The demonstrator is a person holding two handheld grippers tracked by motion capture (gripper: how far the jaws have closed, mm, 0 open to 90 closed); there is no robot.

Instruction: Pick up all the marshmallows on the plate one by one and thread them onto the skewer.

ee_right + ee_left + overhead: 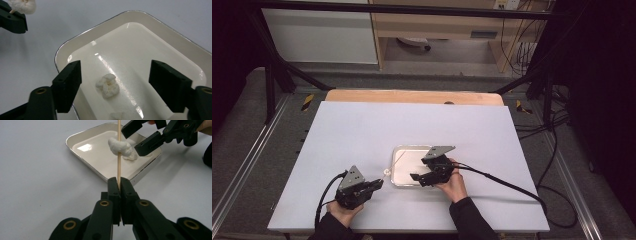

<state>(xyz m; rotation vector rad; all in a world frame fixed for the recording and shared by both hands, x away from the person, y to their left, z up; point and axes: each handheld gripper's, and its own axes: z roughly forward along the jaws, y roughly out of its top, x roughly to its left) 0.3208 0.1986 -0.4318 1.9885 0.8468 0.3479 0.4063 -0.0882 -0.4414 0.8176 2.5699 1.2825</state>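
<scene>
Over white tray [75, 42], popcorn piece [108, 85] between right gripper [122, 82] jaws, unobstructed

We are holding a gripper in each hand, forearms coming in from the near edge in dark sleeves; our left gripper [373, 185] is lying low and pointing toward the right, its jaws pressed nearly together and clamping a thin wooden skewer [119, 150] that is standing up between the pads; our left hand [343, 210] is wrapping the body from behind; our right gripper [416, 178] is angling down and to the left, jaws standing apart with nothing pressed between them; our right hand [455, 183] is gripping its rear, cable trailing off right.
</scene>
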